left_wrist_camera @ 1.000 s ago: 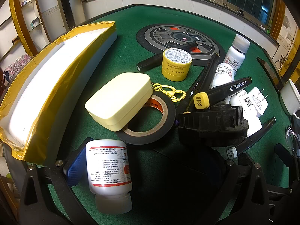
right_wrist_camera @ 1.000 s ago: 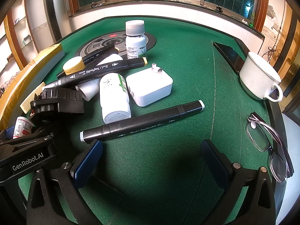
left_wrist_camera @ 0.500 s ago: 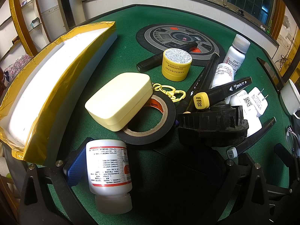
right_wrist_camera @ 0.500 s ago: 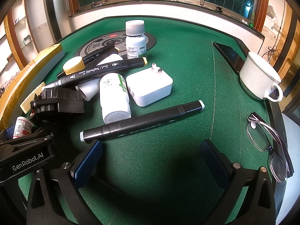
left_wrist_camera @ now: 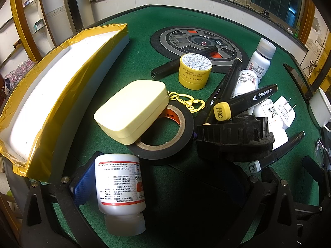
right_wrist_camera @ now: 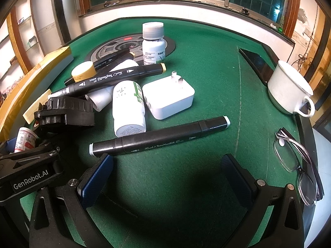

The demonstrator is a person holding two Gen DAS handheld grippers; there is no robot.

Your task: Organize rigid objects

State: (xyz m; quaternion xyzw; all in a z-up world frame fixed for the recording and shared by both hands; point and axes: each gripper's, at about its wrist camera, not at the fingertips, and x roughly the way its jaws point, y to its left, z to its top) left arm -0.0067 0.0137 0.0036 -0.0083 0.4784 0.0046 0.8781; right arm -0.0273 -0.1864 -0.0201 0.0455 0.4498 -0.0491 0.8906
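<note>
White pill bottle [left_wrist_camera: 120,188] with red-striped label lies on side on green table [left_wrist_camera: 128,62], cap toward camera, touching blue left pad [left_wrist_camera: 81,186] of left gripper [left_wrist_camera: 157,188]; left jaws wide, bottle not clamped. Just beyond: black tape roll [left_wrist_camera: 163,136], cream case [left_wrist_camera: 132,111] leaning on it. Right gripper [right_wrist_camera: 165,175] wide open, holding nothing; grey-capped black marker [right_wrist_camera: 159,138] lies across just ahead of its fingertips. White charger [right_wrist_camera: 169,99] beyond marker.

We are seeing a white pill bottle [left_wrist_camera: 120,183] lying on its side, cap toward us, a cream case [left_wrist_camera: 132,108] leaning on a black tape roll [left_wrist_camera: 165,138], and a black art marker [right_wrist_camera: 159,137] lying flat on green felt.
</note>
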